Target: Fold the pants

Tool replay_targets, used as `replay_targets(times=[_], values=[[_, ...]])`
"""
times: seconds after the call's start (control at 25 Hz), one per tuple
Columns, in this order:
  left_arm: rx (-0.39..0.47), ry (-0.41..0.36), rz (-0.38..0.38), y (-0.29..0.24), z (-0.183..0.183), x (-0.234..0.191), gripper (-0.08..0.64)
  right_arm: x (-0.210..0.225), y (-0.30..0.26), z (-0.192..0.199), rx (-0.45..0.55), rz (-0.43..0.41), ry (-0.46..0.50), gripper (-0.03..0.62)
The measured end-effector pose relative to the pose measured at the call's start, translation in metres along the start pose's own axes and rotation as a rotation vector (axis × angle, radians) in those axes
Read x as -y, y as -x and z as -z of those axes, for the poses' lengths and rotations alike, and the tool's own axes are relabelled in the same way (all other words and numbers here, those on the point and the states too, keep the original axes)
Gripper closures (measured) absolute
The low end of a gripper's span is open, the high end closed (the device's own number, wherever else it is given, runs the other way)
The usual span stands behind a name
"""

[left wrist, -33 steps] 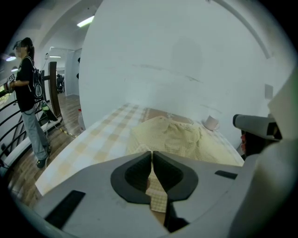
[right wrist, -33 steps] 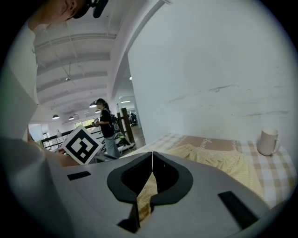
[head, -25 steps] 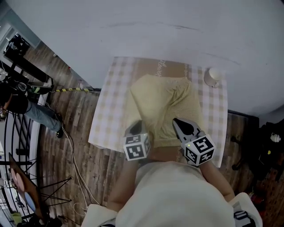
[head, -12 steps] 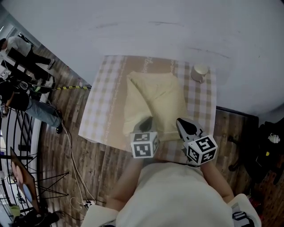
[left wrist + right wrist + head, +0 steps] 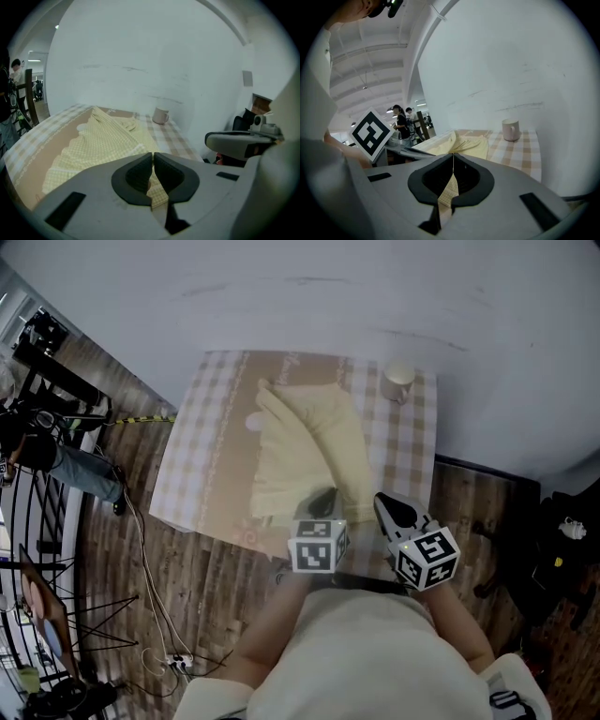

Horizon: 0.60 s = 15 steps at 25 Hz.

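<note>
The pale yellow checked pants (image 5: 305, 451) lie as a long folded strip on the checked tablecloth (image 5: 202, 456), running from the far side to the near edge. My left gripper (image 5: 323, 502) sits at the pants' near end, jaws shut, with yellow cloth (image 5: 103, 140) showing under and between its pads (image 5: 140, 173). Close to its right, my right gripper (image 5: 386, 507) is also at that near end. Its jaws are shut on a tongue of the same cloth (image 5: 449, 190), and the rest of the pants (image 5: 464, 145) stretches away beyond them.
A white mug (image 5: 399, 382) stands at the table's far right corner, near the grey wall. Wooden floor surrounds the table, with cables (image 5: 150, 596) to the left, people and black stands (image 5: 37, 451) at far left, and dark gear (image 5: 553, 559) at right.
The pants have gone from spread with the legs apart to a narrower folded strip. My left gripper has moved right, closer to the right one, both at the near edge.
</note>
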<state>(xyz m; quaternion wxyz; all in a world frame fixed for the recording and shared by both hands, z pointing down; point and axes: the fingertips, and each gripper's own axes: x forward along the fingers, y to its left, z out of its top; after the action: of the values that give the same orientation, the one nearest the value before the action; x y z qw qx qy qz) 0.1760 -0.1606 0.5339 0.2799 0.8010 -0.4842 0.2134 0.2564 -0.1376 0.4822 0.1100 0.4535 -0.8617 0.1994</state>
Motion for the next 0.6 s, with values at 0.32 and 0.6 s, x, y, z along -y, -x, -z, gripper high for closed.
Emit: replay_targets(times=[0.32, 0.6], values=[[-0.079, -0.035, 0.088, -0.016, 0.031, 0.053, 0.545, 0.024, 0.026, 0.018, -0.018, 0.035, -0.029, 0.591], [-0.183, -0.069, 0.164, -0.029, 0.065, 0.084, 0.545, 0.029, 0.039, 0.034, -0.040, 0.054, -0.051, 0.591]])
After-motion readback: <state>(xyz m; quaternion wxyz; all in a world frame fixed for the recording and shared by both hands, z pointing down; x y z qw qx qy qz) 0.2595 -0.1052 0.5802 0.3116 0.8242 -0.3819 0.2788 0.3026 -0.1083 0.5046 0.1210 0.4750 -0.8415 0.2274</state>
